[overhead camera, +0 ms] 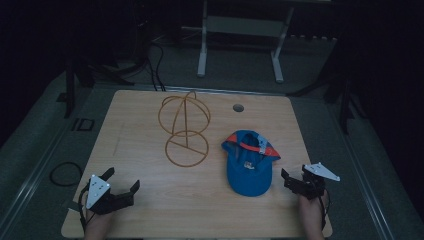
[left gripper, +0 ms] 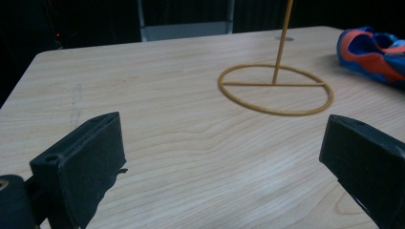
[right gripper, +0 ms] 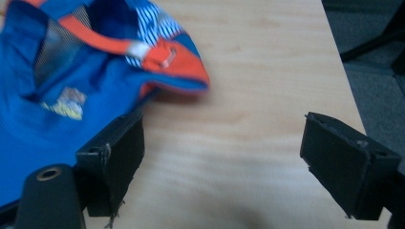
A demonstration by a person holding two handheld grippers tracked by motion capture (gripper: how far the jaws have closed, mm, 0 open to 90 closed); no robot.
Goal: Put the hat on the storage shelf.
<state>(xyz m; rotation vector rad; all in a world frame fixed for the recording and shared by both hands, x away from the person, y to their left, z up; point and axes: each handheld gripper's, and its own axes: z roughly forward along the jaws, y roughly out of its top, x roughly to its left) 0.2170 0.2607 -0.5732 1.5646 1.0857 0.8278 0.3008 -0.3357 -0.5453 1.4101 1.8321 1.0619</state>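
Both grippers stand wide open, holding nothing. The right gripper [overhead camera: 292, 179] sits at three o'clock of the blue cap [overhead camera: 248, 162]; the left gripper [overhead camera: 121, 183] rests at seven o'clock of the wire hat stand [overhead camera: 185, 128].

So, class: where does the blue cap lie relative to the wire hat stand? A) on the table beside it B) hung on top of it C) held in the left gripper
A: the blue cap lies flat on the table, apart from the wire hat stand.

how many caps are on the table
1. The blue and orange cap lies on the table, right of the wire hat stand and beside the right gripper.
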